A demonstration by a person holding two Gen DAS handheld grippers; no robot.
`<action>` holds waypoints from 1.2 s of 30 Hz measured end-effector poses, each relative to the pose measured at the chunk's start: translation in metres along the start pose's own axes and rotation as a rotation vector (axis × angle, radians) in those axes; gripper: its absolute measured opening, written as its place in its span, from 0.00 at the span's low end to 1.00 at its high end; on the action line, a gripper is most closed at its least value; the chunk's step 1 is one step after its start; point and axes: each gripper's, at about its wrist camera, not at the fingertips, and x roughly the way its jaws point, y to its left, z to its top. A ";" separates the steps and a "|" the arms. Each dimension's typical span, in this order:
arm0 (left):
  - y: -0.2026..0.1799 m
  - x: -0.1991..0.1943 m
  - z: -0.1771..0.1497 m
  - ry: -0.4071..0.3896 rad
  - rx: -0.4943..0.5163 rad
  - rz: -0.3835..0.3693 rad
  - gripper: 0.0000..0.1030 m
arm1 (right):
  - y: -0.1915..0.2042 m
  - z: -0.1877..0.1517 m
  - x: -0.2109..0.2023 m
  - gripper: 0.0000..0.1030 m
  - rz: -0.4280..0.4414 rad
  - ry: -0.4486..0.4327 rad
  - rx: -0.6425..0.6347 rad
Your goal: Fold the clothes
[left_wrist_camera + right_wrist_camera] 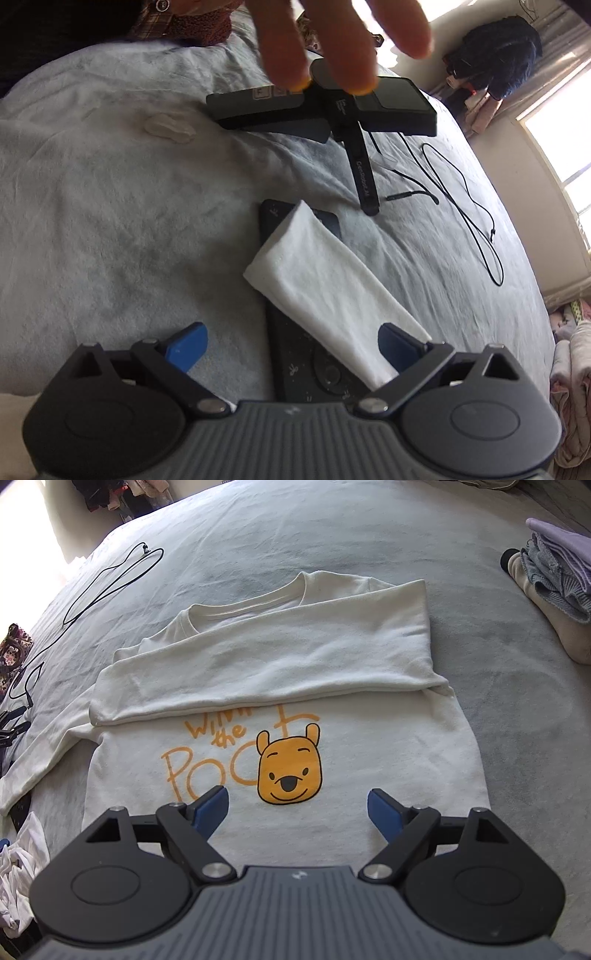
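While our right gripper [297, 805] hangs over the white sweatshirt [280, 686], its blue pads stand wide apart with nothing between them. The sweatshirt lies front-up on the pale grey bedspread [332, 535], neckline pointing away from us. One sleeve [266, 661] is folded across the chest, covering the top of the orange lettering; the yellow bear face [290, 770] shows just ahead of the pads. The other sleeve [37, 753] trails off toward the left edge of the right wrist view. A black cable [99, 587] loops on the bedspread beyond it, and a small heap of clothes [554, 590] sits at the far right.

From the left wrist view, our left gripper [291, 343] is also released, its pads spread. A white sleeve end [325, 280] runs diagonally between them, passing close by the right-hand pad, though we cannot tell whether it touches. It lies over a dark flat device [295, 347]. Further off, a blurred bare hand [343, 40] reaches over a black folding stand [332, 110], beside which a black cord [465, 206] snakes across the bed.
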 end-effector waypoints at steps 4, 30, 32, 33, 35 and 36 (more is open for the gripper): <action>0.004 0.001 0.004 -0.043 -0.066 -0.018 0.89 | 0.002 0.000 0.002 0.83 -0.001 0.004 -0.007; -0.031 -0.032 0.004 -0.202 0.027 -0.242 0.03 | 0.001 0.000 0.006 0.84 0.006 0.010 -0.008; -0.038 -0.036 0.003 -0.205 0.038 -0.269 0.03 | 0.001 0.000 0.005 0.84 0.008 0.010 -0.007; -0.041 -0.037 0.003 -0.204 0.042 -0.282 0.03 | 0.002 0.000 0.005 0.84 0.010 0.010 -0.007; -0.047 -0.041 0.002 -0.204 0.051 -0.308 0.03 | 0.002 0.000 0.005 0.84 0.014 0.009 -0.006; -0.050 -0.042 0.001 -0.203 0.055 -0.319 0.03 | 0.003 0.001 0.005 0.84 0.016 0.009 -0.006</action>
